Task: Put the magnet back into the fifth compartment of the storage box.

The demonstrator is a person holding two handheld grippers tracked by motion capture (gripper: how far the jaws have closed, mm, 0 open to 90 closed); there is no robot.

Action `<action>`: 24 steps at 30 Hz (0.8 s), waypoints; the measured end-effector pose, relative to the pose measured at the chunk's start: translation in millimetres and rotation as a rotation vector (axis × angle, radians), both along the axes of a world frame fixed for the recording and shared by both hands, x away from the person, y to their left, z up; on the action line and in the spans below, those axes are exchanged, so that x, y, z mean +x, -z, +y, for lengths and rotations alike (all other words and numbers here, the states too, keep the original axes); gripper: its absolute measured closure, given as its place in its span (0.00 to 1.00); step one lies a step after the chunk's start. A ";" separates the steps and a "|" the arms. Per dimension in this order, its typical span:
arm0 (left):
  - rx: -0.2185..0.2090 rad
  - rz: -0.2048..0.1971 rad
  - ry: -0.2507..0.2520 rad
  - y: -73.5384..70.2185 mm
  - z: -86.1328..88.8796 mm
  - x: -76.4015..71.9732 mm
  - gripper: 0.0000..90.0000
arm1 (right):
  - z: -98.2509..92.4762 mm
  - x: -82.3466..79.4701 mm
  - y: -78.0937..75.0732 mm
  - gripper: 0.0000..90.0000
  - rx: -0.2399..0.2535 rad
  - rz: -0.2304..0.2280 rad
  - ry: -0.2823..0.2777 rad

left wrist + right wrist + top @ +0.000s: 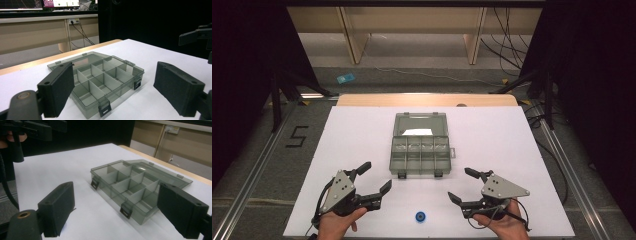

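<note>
Risk: the open compartment box, lid folded back at the worktop centre, is light, so a one-sided push could slide it. The left gripper, near left, is spread wide and empty. The blue wheel lies near-centre; the right gripper is likewise spread, touching nothing.

soft, even overhead light is brightening the white table while the surroundings are falling into deep black, shadows are staying faint, the clear organiser box is catching mild glare, and all three pictures are looking slightly soft and grainy.
</note>
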State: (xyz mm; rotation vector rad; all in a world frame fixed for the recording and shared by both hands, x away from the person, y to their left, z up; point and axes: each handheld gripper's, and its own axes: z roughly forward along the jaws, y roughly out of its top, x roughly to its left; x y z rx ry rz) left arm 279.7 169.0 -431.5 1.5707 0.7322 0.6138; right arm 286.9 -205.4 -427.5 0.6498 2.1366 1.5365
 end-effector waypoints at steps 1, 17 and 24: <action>0.000 0.000 0.000 0.0 -0.1 0.0 0.18 | 0.8 -0.8 -1.0 0.17 -0.010 0.007 0.007; -0.004 0.007 -0.009 1.5 -0.5 0.8 0.18 | 32.5 1.0 -5.3 0.23 -0.288 0.093 -0.103; 0.001 0.005 -0.005 1.8 -0.7 1.1 0.18 | 51.1 8.9 -7.1 0.25 -0.355 0.114 -0.157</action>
